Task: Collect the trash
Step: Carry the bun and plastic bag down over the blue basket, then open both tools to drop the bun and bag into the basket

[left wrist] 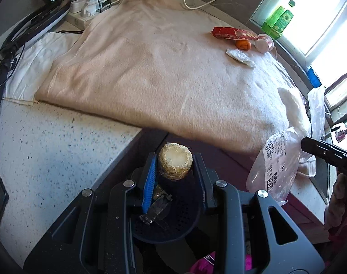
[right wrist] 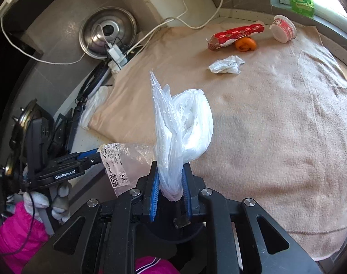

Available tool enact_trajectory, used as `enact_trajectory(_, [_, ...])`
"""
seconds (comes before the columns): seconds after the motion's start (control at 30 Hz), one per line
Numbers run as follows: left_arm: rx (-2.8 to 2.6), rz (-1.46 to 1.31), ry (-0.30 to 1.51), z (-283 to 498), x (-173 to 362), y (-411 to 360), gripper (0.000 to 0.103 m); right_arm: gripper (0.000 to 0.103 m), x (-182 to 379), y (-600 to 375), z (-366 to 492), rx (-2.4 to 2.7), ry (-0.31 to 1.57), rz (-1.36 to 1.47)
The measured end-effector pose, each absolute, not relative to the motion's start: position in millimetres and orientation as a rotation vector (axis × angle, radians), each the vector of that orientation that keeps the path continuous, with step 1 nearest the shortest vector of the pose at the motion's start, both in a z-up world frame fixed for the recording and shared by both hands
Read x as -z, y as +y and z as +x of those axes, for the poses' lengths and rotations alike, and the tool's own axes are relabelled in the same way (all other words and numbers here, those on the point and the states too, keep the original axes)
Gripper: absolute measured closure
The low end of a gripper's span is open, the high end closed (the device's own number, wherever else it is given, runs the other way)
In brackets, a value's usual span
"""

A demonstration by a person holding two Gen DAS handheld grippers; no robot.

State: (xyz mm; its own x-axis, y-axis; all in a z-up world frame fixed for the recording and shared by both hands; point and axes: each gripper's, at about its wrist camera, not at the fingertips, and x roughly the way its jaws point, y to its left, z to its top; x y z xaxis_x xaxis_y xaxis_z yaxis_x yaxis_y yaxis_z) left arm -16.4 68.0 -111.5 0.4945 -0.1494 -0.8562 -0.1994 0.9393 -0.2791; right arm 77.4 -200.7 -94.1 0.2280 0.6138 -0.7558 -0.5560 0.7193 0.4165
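Observation:
My left gripper (left wrist: 175, 164) is shut on a round pale corn cob piece (left wrist: 175, 163), held off the counter's front edge. My right gripper (right wrist: 170, 180) is shut on the rim of a clear plastic bag (right wrist: 182, 123), which hangs open beside the left gripper; the bag also shows in the left wrist view (left wrist: 279, 164). On the beige towel (right wrist: 276, 123) at the far side lie a red wrapper (right wrist: 236, 34), an orange peel (right wrist: 245, 44), a white yogurt cup (right wrist: 284, 28) and a crumpled white tissue (right wrist: 227, 65).
A speckled white counter (left wrist: 48, 150) lies left of the towel. Power strip with chargers and cables (left wrist: 86, 9) and a steel lid (right wrist: 107, 34) sit at the back. A green bottle (left wrist: 279, 19) stands on the window sill.

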Motion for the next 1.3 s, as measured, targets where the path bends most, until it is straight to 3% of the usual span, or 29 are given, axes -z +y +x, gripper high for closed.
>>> enact_trajectory(0.67, [-0.05,-0.375,1.185,-79,176,66,0.072,0.086,155,-146,-1,-0.831,1.131,-0.196])
enact_trajectory(1.3, [-0.066,-0.38,1.311,-85,244,53,0.072,0.086,220,-117,-13,-0.799,1.198,-0.394])
